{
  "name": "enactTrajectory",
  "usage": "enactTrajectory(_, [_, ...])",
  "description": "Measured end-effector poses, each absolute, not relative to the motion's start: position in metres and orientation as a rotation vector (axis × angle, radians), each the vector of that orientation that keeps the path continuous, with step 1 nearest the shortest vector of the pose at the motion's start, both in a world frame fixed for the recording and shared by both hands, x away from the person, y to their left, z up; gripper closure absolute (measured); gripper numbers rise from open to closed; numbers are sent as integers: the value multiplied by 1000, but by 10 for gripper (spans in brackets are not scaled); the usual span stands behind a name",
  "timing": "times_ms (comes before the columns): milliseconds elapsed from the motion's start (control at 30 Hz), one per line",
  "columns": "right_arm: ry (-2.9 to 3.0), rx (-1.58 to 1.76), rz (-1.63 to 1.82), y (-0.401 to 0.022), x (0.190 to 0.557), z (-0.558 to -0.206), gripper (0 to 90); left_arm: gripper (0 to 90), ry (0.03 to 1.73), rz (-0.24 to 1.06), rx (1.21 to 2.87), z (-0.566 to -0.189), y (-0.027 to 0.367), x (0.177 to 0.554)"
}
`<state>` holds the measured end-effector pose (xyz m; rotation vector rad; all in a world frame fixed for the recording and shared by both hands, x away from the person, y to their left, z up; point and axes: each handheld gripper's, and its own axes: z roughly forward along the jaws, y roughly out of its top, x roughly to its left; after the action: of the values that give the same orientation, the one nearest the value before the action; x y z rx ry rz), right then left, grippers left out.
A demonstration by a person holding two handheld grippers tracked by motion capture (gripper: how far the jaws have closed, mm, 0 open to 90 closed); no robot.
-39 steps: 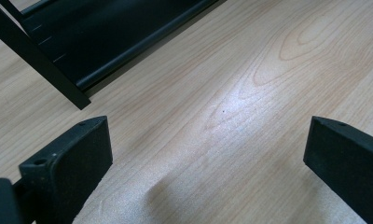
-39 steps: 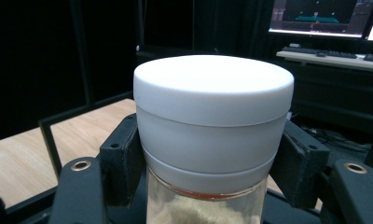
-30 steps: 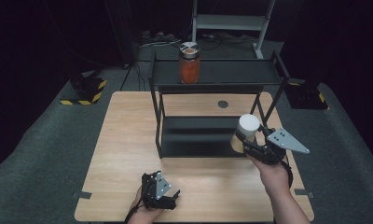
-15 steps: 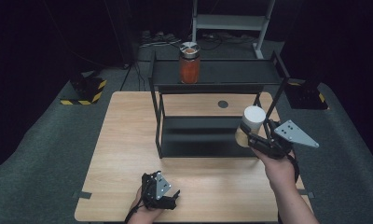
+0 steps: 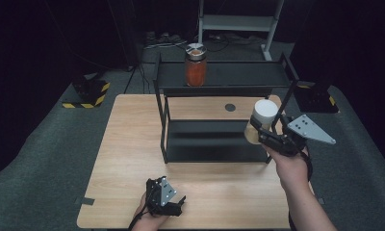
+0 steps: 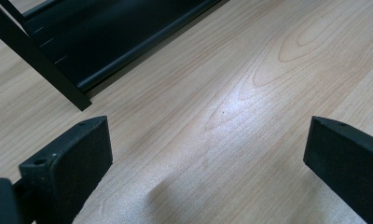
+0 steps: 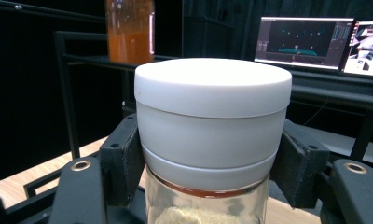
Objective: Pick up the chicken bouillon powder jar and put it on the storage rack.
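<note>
A light wooden surface (image 5: 128, 159) fills the middle of the high view, standing on grey carpet floor (image 5: 41, 163). A black metal rack (image 5: 214, 139) with two shelves stands on its far half, centre of the frame. On the rack's top shelf, upper centre, stands a jar of orange stuff (image 5: 196, 67). A small dark disc (image 5: 230, 107) lies on the wood behind the rack.

Table (image 5: 133, 159): pale wood grain, smooth, slight sheen. Rack (image 5: 219, 77): black metal, matt. Jar (image 7: 208, 205): clear glass, glossy; lid (image 7: 212, 93): white plastic, smooth, matt. Right gripper (image 7: 208, 177) jaws: black plastic, matt. Floor (image 5: 46, 144): grey carpet, rough.
</note>
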<state>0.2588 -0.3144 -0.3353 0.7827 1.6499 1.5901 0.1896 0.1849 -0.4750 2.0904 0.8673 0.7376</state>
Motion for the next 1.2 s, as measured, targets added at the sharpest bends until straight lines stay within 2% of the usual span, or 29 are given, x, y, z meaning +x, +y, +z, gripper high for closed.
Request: enactTrajectory(1200, [1566, 762, 1625, -303, 276, -284, 336, 12, 850, 731, 2080, -476, 188, 189])
